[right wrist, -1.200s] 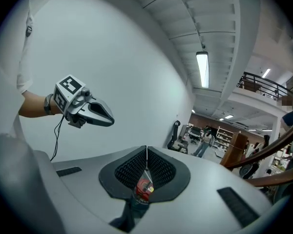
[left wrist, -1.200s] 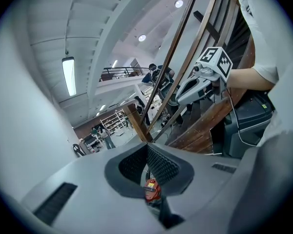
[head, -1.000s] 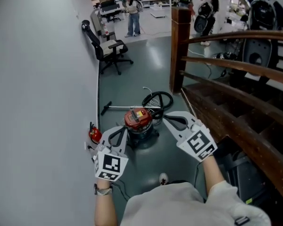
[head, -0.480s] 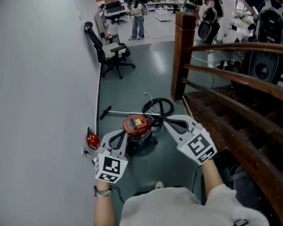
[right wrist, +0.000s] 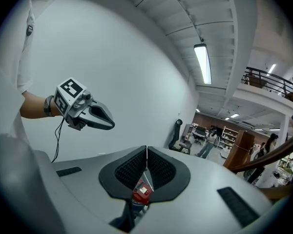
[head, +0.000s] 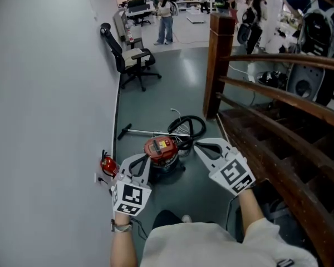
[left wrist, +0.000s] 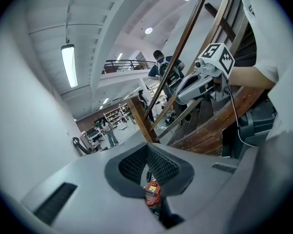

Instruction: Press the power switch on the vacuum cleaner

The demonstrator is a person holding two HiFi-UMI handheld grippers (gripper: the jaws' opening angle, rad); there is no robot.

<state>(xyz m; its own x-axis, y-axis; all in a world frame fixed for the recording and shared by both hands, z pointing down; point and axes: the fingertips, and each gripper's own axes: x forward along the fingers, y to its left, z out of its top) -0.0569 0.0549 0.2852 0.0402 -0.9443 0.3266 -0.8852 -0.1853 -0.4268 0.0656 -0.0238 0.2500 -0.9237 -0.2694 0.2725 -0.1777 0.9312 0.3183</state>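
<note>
Head view: nothing touched yet.
Left tongs (head: 146,159): together, empty.
Vacuum cleaner (head: 161,149): on floor (head: 156,88), near its left edge by wall (head: 44,93); switch too small to tell, so wrong spot may get pressed.
Hose (head: 187,125): looped just behind; snag risk.
Right tongs (head: 196,144): together, empty; off-centre push could roll it.

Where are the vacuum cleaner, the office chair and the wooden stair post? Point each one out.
vacuum cleaner (head: 161,147), head view, on its red top.
office chair (head: 138,58), head view, on the seat cushion.
wooden stair post (head: 219,60), head view, midway up its front face.
</note>
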